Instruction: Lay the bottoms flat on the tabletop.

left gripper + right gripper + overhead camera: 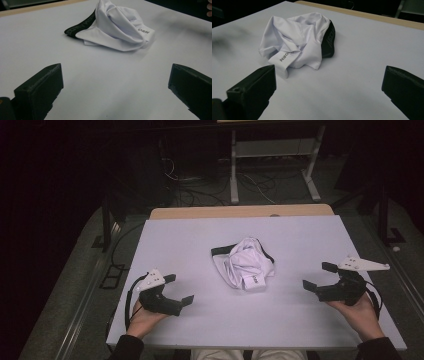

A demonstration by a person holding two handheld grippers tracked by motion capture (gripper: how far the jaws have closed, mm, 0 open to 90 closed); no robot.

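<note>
White garment (246, 265) with black waistband is lying crumpled at mid-table (200, 240). Left gripper (179, 290) and right gripper (317, 276) are resting either side of it, well apart from it, jaws spread wide, gripping nothing.

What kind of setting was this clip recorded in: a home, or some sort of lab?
Most likely a lab or recording workspace, not a home. A bare white table holds one crumpled white garment, loose cables trail over the dark floor behind it, and a metal-framed stand sits farther back.
</note>
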